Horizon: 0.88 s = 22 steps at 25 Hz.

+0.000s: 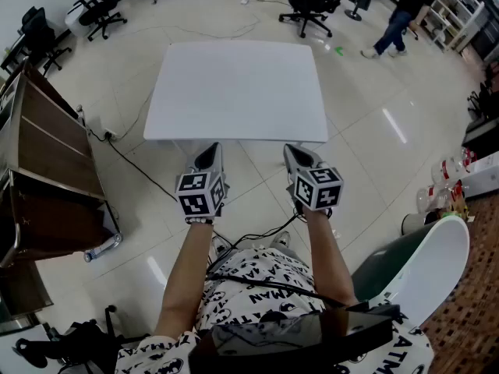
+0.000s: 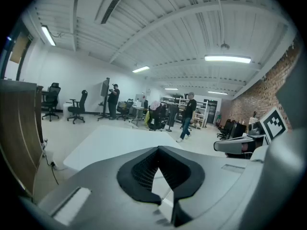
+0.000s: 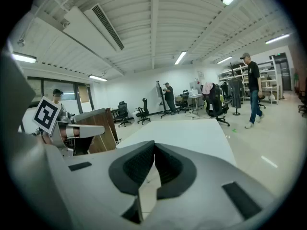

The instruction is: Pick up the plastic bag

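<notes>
The left gripper (image 1: 209, 159) and right gripper (image 1: 297, 159) are held side by side at the near edge of the white counter (image 1: 234, 92), each with jaws closed on nothing. A wooden cabinet (image 1: 47, 154) is seen at left and a cable (image 1: 136, 168) on the tiled floor (image 1: 374, 146). Office chairs (image 1: 308, 6) and a walking person (image 1: 394, 22) are seen beyond. The bag's place cannot be told.

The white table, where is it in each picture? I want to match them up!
Head view: the white table fills the upper middle of the picture.
Left gripper view: it sits left of centre, just above the jaws.
Right gripper view: it sits near the centre, a little right, above the jaws.
Shared landmark: the walking person on the floor beyond the table, seen in all three views.
</notes>
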Tool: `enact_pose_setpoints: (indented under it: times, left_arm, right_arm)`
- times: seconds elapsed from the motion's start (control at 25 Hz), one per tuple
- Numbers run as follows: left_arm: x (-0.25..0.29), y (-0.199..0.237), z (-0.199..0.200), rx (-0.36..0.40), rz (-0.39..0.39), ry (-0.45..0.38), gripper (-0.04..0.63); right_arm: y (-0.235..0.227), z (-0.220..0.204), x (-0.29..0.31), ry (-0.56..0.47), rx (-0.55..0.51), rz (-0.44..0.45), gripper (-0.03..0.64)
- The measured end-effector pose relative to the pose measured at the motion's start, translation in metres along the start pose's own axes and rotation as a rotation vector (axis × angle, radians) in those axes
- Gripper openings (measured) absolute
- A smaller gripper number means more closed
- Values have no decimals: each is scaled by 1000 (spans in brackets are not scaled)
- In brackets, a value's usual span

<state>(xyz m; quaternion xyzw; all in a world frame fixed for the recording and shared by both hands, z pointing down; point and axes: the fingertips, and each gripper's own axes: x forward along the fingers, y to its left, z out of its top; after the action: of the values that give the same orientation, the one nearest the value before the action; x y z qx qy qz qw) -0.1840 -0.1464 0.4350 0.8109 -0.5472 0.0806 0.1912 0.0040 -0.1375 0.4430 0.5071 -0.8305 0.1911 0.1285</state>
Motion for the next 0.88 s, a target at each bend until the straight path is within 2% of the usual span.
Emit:
enact_pose_setpoints:
  times: [0.32,0.36,0.4,0.48,0.64,0.8,0.88]
  left_arm:
    - [8,-13,-5,17,-23,21,2]
    - [8,-16,-8,20,-27,30,2]
    - [9,-18,-11,23,-33,40,2]
    - [11,-26,-19,30,-49,66,2]
    - [23,-50,-44,52,-93,129,2]
    - [46,-87,-72,69,-131,186,2]
    - [59,-109,-85,76,-153,214,2]
  right_arm:
    - [-8,-5,0,-15,-12,-6,26]
    - [-9,-8,-1,-13,-7,-11,48]
    - [-11,-11,-2,-10,-1,-17,102]
    - [-17,-20,-5,-6,14,-33,105]
    - [-38,-48,-15,28,62,-65,198]
    - [-79,-87,-32,70,121,-104,204]
    - [-105,-108,-43,101,145,-130,238]
